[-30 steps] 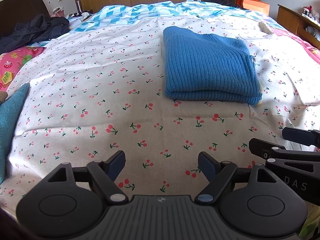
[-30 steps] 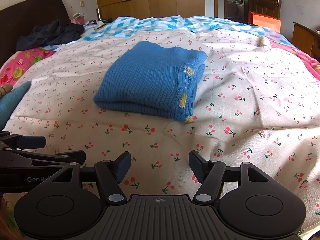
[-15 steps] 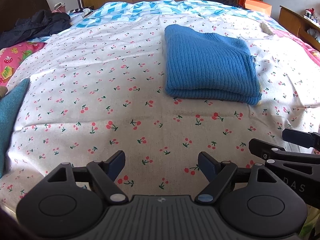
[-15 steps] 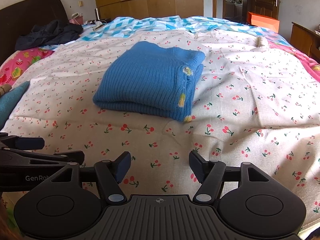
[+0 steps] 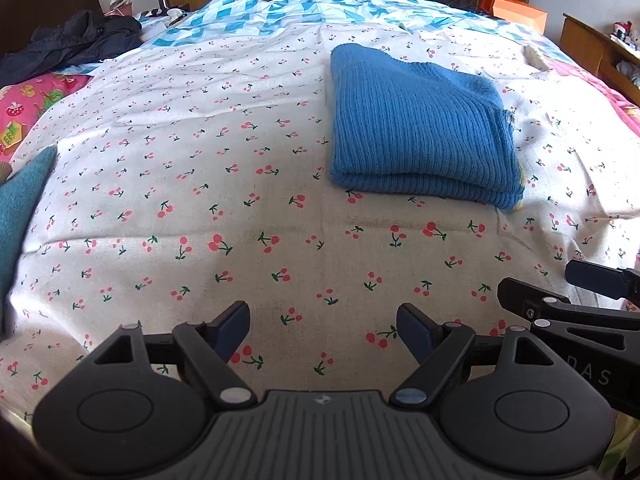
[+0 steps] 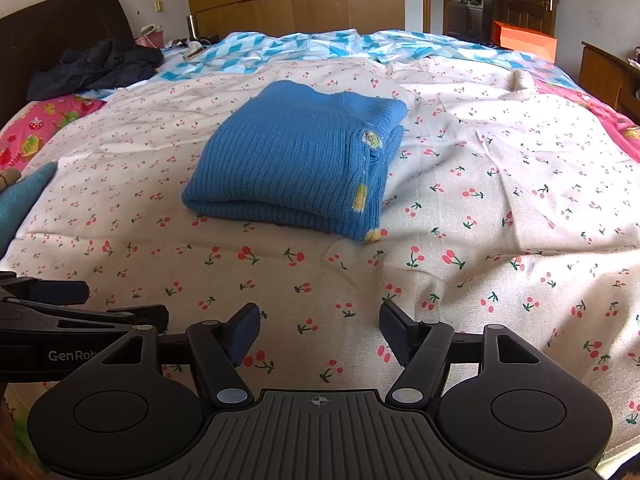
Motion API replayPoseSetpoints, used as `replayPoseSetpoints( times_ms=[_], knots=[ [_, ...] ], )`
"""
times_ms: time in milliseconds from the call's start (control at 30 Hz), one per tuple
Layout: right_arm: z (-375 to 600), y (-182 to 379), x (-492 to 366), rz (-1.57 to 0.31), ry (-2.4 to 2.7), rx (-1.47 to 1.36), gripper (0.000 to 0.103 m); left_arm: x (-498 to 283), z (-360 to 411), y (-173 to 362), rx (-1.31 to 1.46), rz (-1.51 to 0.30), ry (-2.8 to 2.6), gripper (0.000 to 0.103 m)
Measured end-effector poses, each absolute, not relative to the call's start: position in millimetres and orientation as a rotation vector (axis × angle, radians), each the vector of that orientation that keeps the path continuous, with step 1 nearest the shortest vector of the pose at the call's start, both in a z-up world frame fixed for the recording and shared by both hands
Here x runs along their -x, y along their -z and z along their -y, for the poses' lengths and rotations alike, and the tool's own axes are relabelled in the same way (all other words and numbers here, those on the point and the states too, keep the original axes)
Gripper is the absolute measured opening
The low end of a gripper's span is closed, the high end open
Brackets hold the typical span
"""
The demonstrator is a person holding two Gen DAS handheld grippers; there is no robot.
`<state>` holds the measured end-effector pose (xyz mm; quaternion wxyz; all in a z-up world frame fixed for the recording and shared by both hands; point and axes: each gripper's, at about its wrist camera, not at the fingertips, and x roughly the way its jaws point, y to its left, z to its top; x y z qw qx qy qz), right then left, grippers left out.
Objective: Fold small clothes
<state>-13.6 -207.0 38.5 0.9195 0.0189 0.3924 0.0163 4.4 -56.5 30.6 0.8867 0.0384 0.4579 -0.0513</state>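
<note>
Bed (image 6: pixel 500 184) under cherry-print sheet fills both views. Sweater (image 6: pixel 296 160), blue knit, lies on it folded into a thick rectangle, well ahead of both my grippers, nothing touching it. Judgement: the fold on this piece looks finished; I am between items. Teal cloth (image 5: pixel 20 208) at the sheet's left edge may be next, though I cannot tell what it is. Next move calls for reaching over and pinching an edge. Left gripper (image 5: pixel 322 332) released, jaws wide, nothing between them. Right gripper (image 6: pixel 318 330) likewise released and empty. Writing: "GenRob" on the left gripper's side in the right view, cut off; "DAS" on the right gripper's side in the left view.
</note>
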Motion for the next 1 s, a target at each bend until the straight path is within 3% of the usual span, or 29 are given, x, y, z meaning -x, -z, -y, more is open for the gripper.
replayPoseSetpoints(
  times_ms=[1000],
  knots=[
    [206.6,-34.6,11.6,-0.843,-0.02,-0.049,0.068,-5.7,57.9,-29.2,-0.091,-0.963,0.084,0.086]
  ],
)
